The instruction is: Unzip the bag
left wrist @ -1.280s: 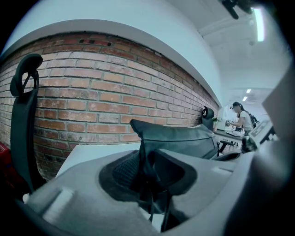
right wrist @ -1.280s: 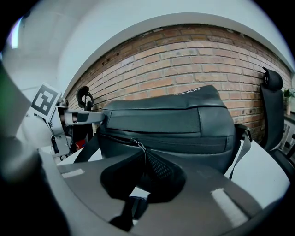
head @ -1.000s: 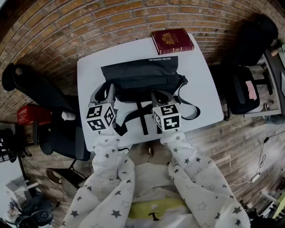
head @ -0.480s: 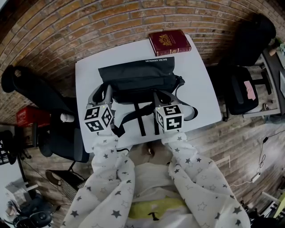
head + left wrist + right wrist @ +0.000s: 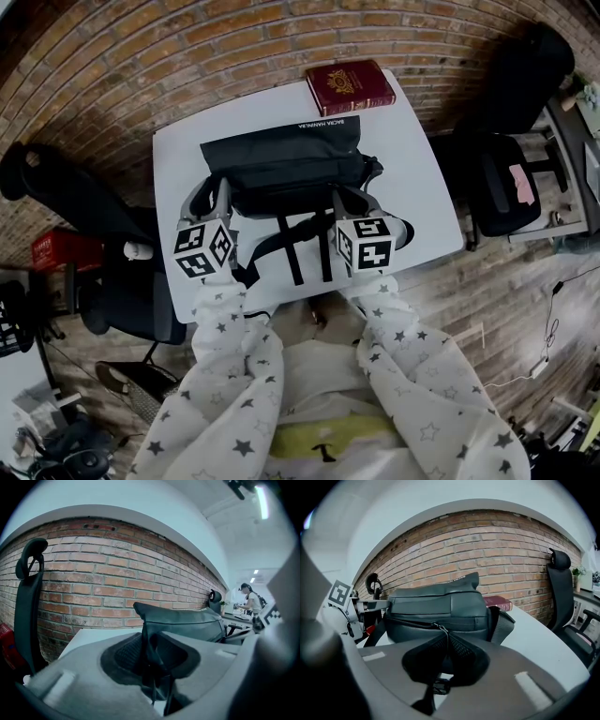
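Your left gripper (image 5: 221,192) is clamped on dark fabric at the left end of the black fabric bag (image 5: 286,161), which lies in the middle of the white square table (image 5: 178,155). Your right gripper (image 5: 343,201) is pinched tight on the bag's small metal zipper pull (image 5: 438,628). A dark red hardback book (image 5: 350,86) lies behind the bag, at the table's far edge.

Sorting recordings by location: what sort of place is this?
Probably an office or studio workspace: a brick wall, a black office chair beside a white table, and a wooden floor.
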A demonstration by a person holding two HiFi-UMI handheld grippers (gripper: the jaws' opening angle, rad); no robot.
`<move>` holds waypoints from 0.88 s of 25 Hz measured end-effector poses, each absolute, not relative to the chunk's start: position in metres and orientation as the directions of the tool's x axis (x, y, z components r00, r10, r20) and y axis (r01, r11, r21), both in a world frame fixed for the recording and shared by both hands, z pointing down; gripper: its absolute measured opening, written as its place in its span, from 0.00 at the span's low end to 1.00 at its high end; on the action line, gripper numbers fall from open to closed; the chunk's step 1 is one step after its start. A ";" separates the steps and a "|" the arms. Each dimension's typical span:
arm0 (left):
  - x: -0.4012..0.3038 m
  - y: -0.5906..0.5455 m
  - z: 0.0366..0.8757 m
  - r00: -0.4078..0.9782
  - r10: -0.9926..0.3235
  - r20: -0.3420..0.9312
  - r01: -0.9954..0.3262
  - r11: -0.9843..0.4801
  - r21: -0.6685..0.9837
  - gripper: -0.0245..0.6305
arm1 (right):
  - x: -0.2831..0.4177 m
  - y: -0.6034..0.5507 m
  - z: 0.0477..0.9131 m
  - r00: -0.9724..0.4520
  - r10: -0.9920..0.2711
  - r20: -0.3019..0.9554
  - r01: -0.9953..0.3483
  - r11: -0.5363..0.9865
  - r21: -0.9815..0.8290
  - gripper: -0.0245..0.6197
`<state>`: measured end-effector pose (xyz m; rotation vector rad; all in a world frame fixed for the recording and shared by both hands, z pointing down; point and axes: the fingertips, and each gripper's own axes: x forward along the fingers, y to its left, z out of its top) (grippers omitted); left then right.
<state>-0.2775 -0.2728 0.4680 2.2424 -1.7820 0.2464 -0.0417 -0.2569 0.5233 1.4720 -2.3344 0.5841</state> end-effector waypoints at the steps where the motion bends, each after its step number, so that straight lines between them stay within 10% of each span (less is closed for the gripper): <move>1: -0.277 -0.273 0.468 0.231 -0.927 0.294 -0.973 -0.210 0.101 0.19 | -0.040 -0.257 0.523 -0.415 -0.779 0.470 -0.909 0.382 -0.169 0.07; 22: -0.277 -0.273 0.468 0.221 -0.930 0.293 -0.975 -0.201 0.097 0.19 | -0.021 -0.259 0.519 -0.371 -0.805 0.462 -0.929 0.329 -0.172 0.07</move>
